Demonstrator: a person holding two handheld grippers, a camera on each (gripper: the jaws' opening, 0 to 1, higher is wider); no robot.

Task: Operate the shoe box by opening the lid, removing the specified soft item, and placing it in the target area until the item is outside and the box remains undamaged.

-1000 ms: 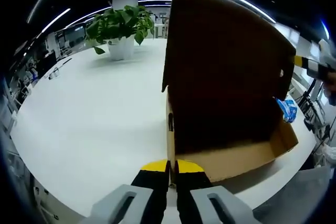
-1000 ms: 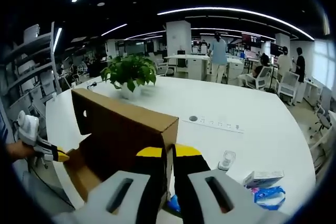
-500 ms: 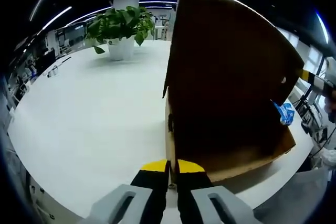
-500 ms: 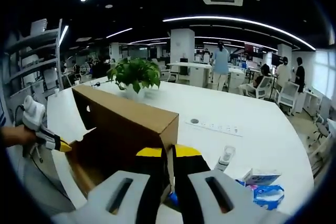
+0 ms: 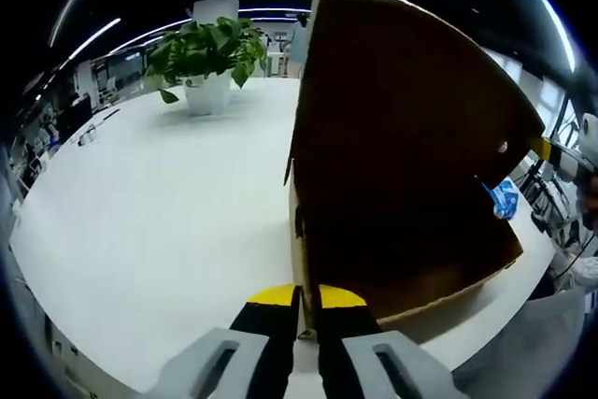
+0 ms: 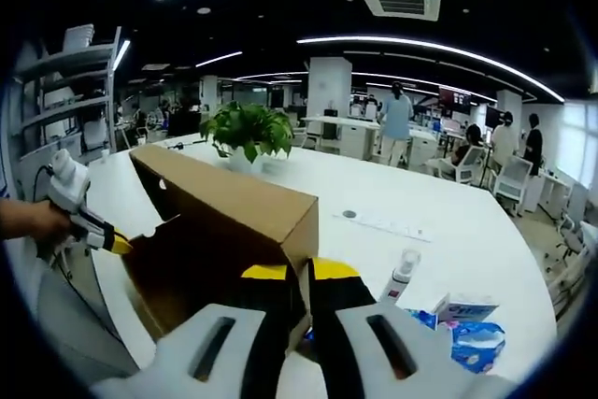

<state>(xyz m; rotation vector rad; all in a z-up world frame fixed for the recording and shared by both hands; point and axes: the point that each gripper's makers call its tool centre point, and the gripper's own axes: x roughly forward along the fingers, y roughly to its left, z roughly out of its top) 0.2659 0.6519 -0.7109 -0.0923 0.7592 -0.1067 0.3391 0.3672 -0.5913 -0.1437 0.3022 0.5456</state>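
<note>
A brown cardboard shoe box stands on the white table [image 5: 159, 193] with its lid [image 5: 402, 137] swung up; the lid's dark underside faces the left gripper view. A strip of the box's pale inside [image 5: 448, 282] shows under it, and I cannot see what lies there. My left gripper [image 5: 302, 294] is shut on the lid's thin edge at one end. My right gripper [image 6: 301, 273] is shut on the lid [image 6: 234, 203] at its other corner. Each shows in the other's view: the right gripper [image 5: 545, 148] and the left gripper [image 6: 114, 243], yellow tips at the lid's corners.
A potted plant [image 5: 201, 49] stands at the table's far side, also the potted plant [image 6: 248, 128]. Beside the box lie blue soft packets [image 6: 464, 334], a small white carton [image 6: 462, 308] and a little bottle [image 6: 399, 273]. People [image 6: 397, 114] and desks are behind.
Both grips have held. Less of the box's pale inside shows under the lid now than a second ago, and both views have shifted slightly.
</note>
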